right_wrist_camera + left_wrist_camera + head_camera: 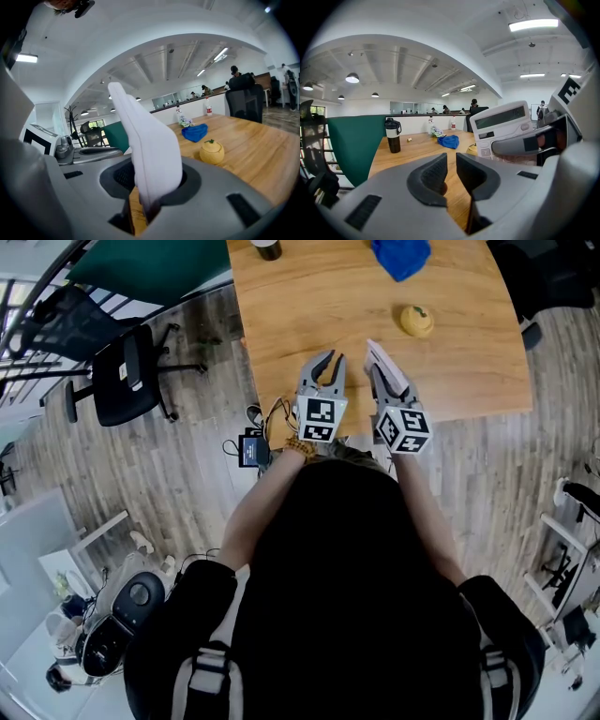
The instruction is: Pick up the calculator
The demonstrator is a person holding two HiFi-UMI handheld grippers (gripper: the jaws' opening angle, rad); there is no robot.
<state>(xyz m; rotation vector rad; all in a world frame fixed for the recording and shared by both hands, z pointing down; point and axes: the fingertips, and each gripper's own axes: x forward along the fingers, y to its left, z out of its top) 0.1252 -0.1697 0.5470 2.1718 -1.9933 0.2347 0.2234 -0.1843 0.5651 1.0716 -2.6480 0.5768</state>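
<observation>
My right gripper point(382, 379) is shut on the white calculator point(387, 367), which it holds on edge above the near edge of the wooden table point(300, 306). In the right gripper view the calculator's pale back point(146, 145) rises out of the jaws point(150, 185). The left gripper view shows its display and keys point(501, 125) at the right, with a grey finger point(520, 144) of the right gripper across them. My left gripper point(324, 365) hovers just left of it, shut, with only a thin slit between its pads point(451, 172) and nothing in it.
A yellow lemon-shaped pot point(417, 321) and a blue cloth point(401, 256) lie further back on the table. A dark tumbler point(393, 135) stands at the far left corner. A black office chair point(122, 371) and cables point(251, 446) are on the floor to the left.
</observation>
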